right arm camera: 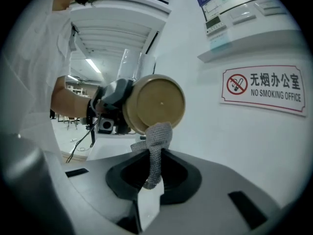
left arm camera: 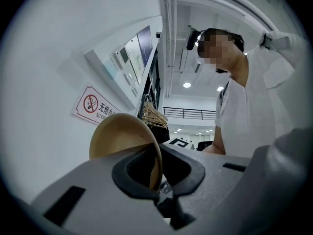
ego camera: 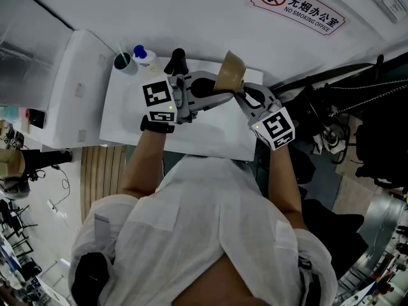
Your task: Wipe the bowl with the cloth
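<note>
Item one: my left gripper (left arm camera: 157, 182), clamped on the rim of the tilted bowl (left arm camera: 122, 138), lower centre. Item two: my right gripper (right arm camera: 150, 182), clamped on the cloth (right arm camera: 157, 136), whose tip is against the bowl's lower edge. Beyond, upper left: cup (ego camera: 122, 61) and bottle (ego camera: 141, 55) on the table (ego camera: 127, 123).

In the left gripper view, the lower rim of the bowl (left arm camera: 122, 138) is sinking out of sight between the jaws of the left gripper (left arm camera: 159, 180). In the right gripper view, the lower end of the cloth (right arm camera: 157, 141) is disappearing between the jaws of the right gripper (right arm camera: 154, 177), and the bowl is covering part of the left gripper. In the head view, the person's shirt (ego camera: 204, 222) is covering the near edge of the surface (ego camera: 127, 116). The cup (ego camera: 122, 61) and bottle (ego camera: 143, 55) at its far left are showing too small to make out.
</note>
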Motion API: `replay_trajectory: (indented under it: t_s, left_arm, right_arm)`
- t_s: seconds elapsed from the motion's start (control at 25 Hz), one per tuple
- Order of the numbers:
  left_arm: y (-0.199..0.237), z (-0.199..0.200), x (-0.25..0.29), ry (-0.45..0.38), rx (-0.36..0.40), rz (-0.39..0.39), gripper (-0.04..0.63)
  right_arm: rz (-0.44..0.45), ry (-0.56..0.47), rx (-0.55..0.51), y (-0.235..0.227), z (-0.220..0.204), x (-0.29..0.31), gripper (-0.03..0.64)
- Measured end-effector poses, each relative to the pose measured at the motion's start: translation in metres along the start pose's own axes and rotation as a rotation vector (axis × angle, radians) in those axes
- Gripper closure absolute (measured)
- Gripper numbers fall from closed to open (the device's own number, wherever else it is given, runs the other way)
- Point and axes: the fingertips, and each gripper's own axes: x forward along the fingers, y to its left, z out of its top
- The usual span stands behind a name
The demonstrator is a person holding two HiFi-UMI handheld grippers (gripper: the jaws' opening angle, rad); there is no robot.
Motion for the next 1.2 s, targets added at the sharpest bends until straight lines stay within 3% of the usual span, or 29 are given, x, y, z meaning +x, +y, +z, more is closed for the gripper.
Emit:
replay_trajectory:
  t_s: [0.28, 0.56, 0.96, 1.2]
  left_arm:
    - [-0.022, -0.019, -0.005, 0.076, -0.081, -0.133, 0.563]
    - [-0.029, -0.037, -0.006, 0.16, -0.093, -0.171, 0.563]
    - [-0.018, -0.064, -0.004, 0.27, -0.085, -0.129, 0.563]
    - [-0.005, -0.075, -0.002, 0.295, -0.071, -0.059, 0.566]
  right_arm:
    - [-0.043, 0.028, -0.066, -0.019, -0.003, -0.003, 0.558]
    - [-0.086, 0.05, -0.167, -0.028, 0.005, -0.007, 0.558]
    - [-0.095, 0.029, -0.307, -0.022, 0.033, -0.018, 0.558]
    - [-0.066, 0.058, -0.365, -0.004, 0.043, -0.021, 0.558]
